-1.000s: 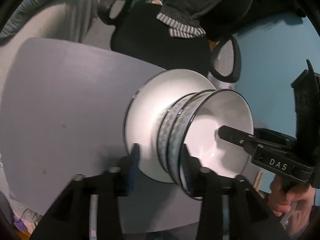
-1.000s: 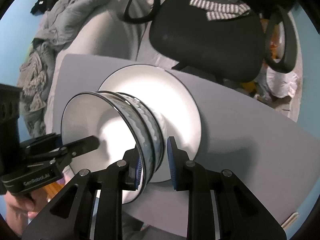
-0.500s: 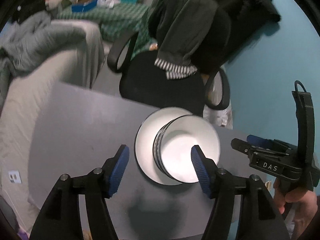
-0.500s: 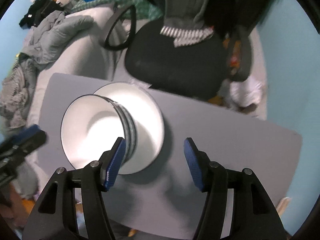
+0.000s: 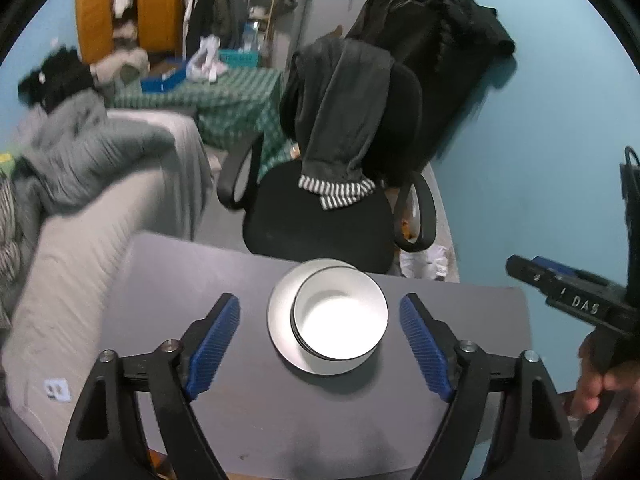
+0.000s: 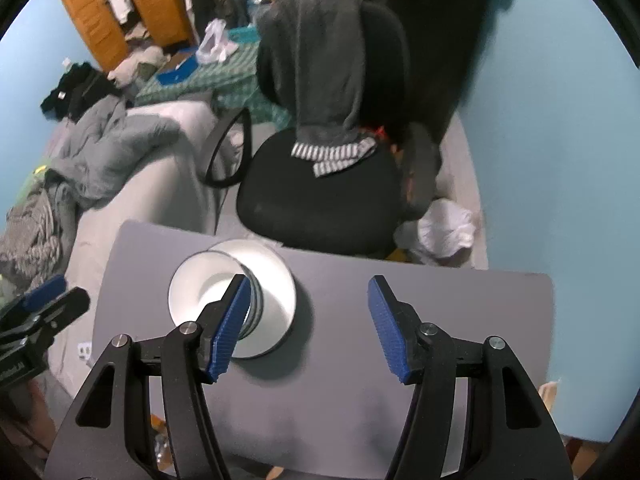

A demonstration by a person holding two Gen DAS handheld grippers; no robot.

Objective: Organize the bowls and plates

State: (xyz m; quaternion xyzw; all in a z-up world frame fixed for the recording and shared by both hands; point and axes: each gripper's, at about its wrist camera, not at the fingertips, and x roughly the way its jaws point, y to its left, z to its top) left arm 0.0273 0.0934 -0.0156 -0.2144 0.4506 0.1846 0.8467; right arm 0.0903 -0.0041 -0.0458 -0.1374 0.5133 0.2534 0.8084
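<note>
Bowls (image 5: 340,320) stacked on plate (image 5: 280,320), below and between wide left tongs (image 5: 320,340); right tongs (image 6: 308,328) wide, empty.

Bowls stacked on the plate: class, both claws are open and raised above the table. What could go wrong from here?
1. The bowls sit off-centre on the plate, toward its right edge; a nudge might tip or slide them.
2. The stack stands near the table's far edge, beside the chair; a push could send it off.
3. Returning, the right claw might clip the top rim.
</note>
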